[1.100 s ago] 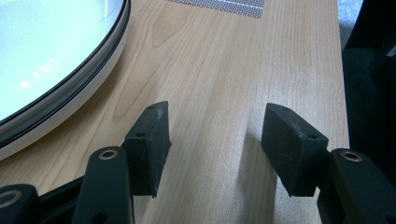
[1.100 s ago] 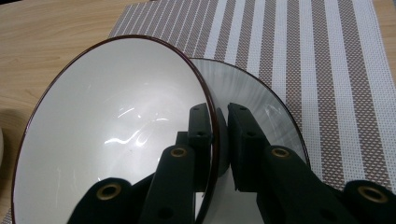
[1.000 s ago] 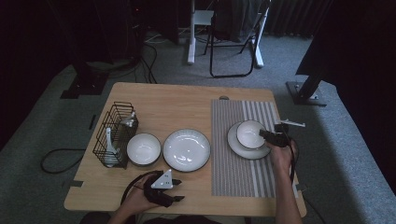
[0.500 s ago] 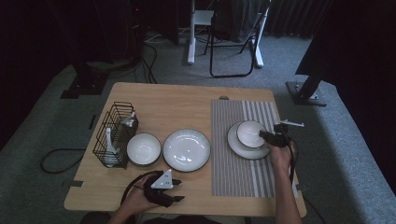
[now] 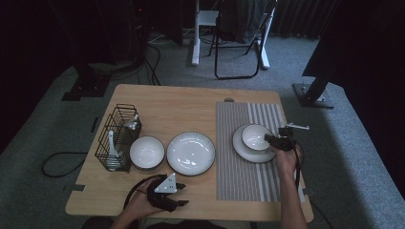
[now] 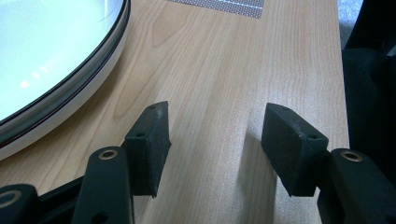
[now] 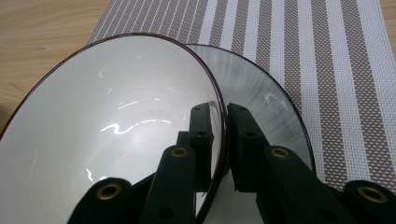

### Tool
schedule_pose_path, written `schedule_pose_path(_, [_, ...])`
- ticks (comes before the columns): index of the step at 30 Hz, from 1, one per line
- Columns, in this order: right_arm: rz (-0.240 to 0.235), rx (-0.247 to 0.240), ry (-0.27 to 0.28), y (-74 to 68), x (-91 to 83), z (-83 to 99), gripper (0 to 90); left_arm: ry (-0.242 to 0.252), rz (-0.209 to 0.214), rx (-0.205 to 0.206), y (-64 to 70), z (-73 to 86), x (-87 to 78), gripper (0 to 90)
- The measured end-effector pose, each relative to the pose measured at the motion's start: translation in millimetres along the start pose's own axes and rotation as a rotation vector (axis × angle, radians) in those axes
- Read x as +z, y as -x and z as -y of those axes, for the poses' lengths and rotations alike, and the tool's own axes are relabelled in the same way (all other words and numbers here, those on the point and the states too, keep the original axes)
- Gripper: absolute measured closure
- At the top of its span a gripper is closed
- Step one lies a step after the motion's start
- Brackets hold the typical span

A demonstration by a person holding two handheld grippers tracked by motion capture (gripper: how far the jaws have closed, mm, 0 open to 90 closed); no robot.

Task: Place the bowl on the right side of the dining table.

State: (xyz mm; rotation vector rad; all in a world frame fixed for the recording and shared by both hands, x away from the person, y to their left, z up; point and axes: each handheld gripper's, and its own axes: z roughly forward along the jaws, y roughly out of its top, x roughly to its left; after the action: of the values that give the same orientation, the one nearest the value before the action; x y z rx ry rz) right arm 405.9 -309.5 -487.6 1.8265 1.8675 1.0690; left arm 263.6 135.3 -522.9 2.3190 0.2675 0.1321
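Gripping glossy round bowl (image 7: 112, 130) rim, right claw (image 7: 223, 122)

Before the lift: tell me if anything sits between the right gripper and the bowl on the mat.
Nothing does. The right gripper already has its jaws closed on the bowl rim, one inside, one outside, over the small plate.

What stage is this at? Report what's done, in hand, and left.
Done: a small plate lies on the striped mat with a bowl on it. In hand: the right gripper pinches that bowl's rim. Left, probably: the big plate and second bowl; the left gripper is open.
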Motion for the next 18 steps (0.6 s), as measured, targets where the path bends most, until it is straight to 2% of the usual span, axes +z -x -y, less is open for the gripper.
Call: schedule_pose_path(18, [-0.010,0.003,0.011,2.8,0.9,1.1,80.1,-0.001,0.000,0.000,0.0,0.0,0.0,42.7])
